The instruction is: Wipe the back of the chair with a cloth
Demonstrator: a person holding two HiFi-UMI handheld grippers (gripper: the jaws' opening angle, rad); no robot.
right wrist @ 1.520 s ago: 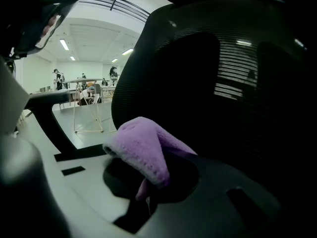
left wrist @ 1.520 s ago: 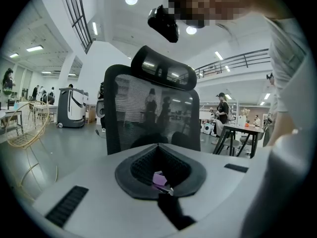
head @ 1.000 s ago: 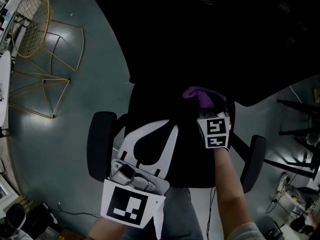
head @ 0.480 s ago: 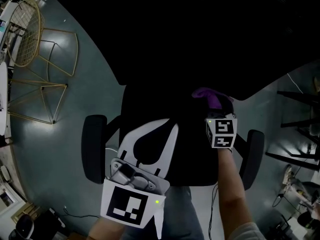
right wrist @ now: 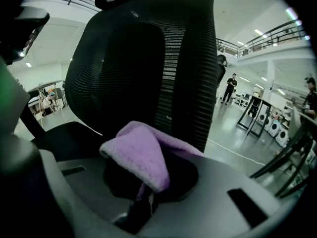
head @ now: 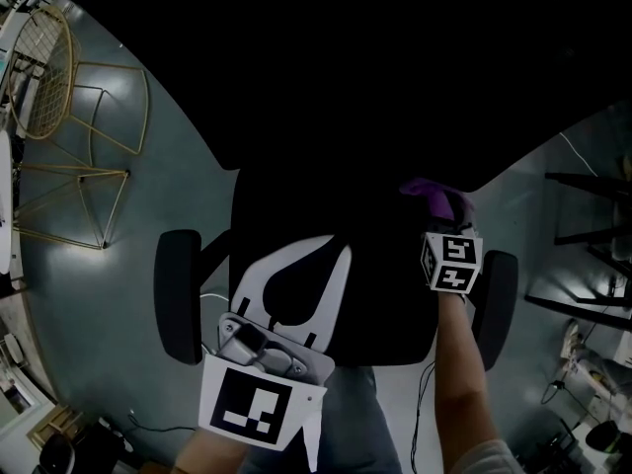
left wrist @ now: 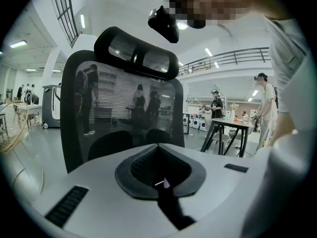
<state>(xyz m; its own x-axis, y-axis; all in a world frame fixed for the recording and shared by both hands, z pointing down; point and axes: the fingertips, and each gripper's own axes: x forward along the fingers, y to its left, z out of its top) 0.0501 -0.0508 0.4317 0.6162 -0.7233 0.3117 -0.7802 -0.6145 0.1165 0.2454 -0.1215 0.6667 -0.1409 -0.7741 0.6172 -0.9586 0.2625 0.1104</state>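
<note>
Left of the office chair (head: 316, 215), a gold wire chair (head: 47, 77) stands apart.

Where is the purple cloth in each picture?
Head view: the purple cloth sits right of middle, near the black chair's right edge.
Left gripper view: not in it.
Right gripper view: low in the middle, pinched in the right gripper's tongs.
Shared landmark: the black chair shows in all three.
</note>
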